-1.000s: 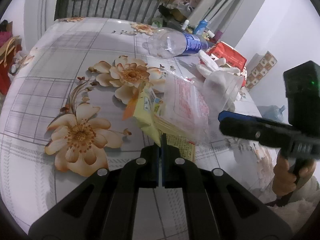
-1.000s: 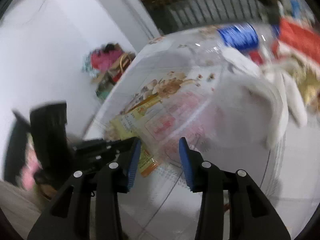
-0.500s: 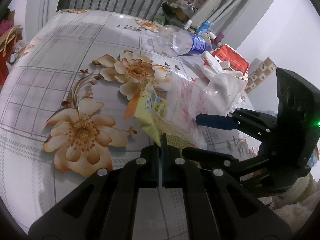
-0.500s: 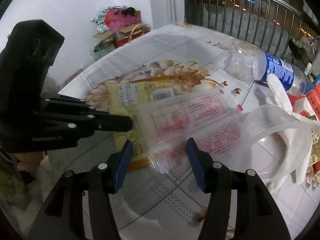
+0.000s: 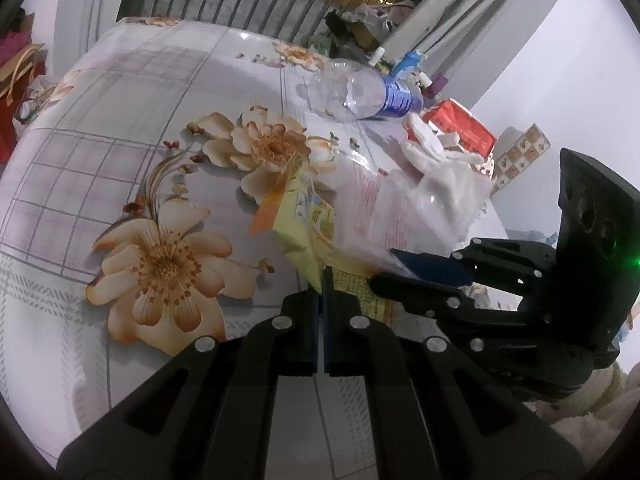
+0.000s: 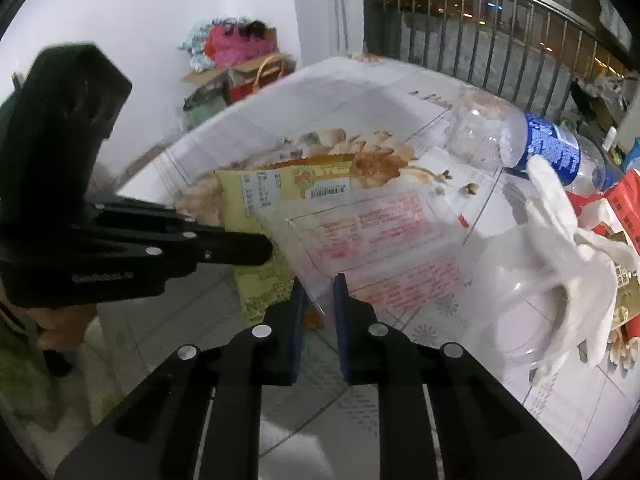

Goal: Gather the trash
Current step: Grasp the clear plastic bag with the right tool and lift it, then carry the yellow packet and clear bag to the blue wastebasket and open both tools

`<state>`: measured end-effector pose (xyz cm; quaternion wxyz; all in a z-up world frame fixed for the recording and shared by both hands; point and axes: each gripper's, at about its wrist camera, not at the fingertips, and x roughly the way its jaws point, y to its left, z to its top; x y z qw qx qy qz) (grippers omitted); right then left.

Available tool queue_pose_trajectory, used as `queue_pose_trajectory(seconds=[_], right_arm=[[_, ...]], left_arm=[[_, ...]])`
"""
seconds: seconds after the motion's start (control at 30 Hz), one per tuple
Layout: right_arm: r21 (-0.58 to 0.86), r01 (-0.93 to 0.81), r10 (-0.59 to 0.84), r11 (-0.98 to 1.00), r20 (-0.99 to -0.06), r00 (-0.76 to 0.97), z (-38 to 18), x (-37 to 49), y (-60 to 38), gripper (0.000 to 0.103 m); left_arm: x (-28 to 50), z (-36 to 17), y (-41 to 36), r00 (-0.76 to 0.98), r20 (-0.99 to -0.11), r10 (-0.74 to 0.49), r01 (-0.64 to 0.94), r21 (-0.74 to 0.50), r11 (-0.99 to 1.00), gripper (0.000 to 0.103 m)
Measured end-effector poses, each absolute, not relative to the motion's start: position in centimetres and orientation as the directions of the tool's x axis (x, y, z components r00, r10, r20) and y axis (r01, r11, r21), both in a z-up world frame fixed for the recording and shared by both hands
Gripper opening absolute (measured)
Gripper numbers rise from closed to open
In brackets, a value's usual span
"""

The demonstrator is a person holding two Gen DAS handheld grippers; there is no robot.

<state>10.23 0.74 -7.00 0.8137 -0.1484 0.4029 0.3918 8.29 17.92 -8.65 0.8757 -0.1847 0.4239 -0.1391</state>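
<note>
Pinching the near corner of the yellow wrapper, the left claw is fully closed and holds it lifted off the flowered counter. The right claw sits narrowly parted around the edge of the clear printed bag; whether it grips is hard to tell. Beyond lie a clear plastic cup with white tissue, then an empty bottle.

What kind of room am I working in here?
Likely a lived-in home room: a floral tablecloth strewn with trash, barred railing behind, bags and boxes piled against the wall.
</note>
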Motion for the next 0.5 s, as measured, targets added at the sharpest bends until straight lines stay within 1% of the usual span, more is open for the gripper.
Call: queue_pose_trajectory(seconds=[0.17, 0.33, 0.5], right_arm=[[0.12, -0.745, 0.569, 0.657, -0.727, 0.385, -4.8, 9.9, -0.4, 0.011], [0.179, -0.732, 0.638, 0.658, -0.649, 0.414, -1.6, 9.3, -2.4, 0.009], [0.251, -0.715, 0.693, 0.653, -0.58, 0.429, 0.6, 9.4, -4.1, 0.006]], left_arm=[[7.6, -7.0, 18.2, 0.649, -0.664, -0.371, 0.093, -0.415, 0.905, 0.0], [6.8, -4.9, 18.3, 0.7, -0.635, -0.328, 0.09, -0.377, 0.922, 0.0], [6.0, -3.3, 18.7, 0.736, -0.611, -0.292, 0.071, -0.36, 0.93, 0.0]])
